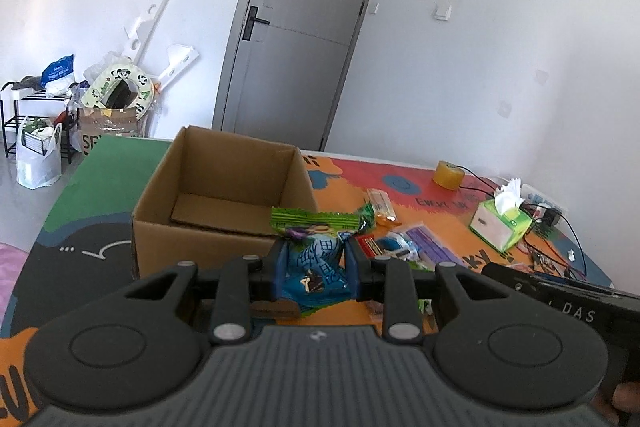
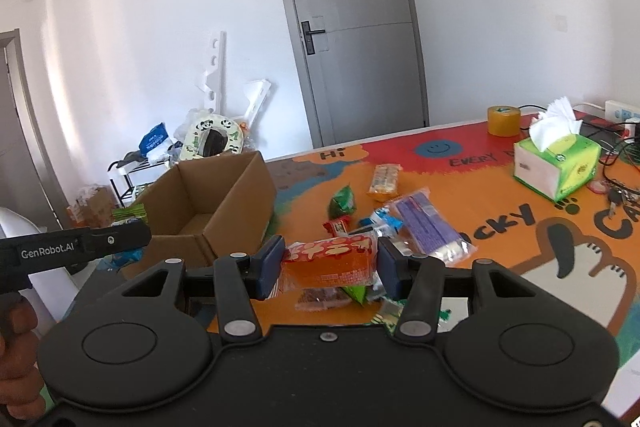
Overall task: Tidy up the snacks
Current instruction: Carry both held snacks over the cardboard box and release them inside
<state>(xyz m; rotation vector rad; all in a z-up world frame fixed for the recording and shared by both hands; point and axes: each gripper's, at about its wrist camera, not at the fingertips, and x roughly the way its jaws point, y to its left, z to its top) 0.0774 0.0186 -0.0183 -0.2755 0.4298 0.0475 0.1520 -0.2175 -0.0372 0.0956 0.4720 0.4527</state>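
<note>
An open cardboard box stands on the colourful table mat; it also shows in the right wrist view. My left gripper is shut on a blue and green snack packet, held near the box's right front corner. My right gripper is shut on an orange-red snack packet, held above the mat to the right of the box. Several loose snacks lie on the mat: a purple packet, a green packet and a yellow wafer packet.
A green tissue box and a yellow tape roll stand at the back right, with cables and keys beyond. The left gripper's body reaches in at the left of the right wrist view. Clutter and a grey door lie past the table.
</note>
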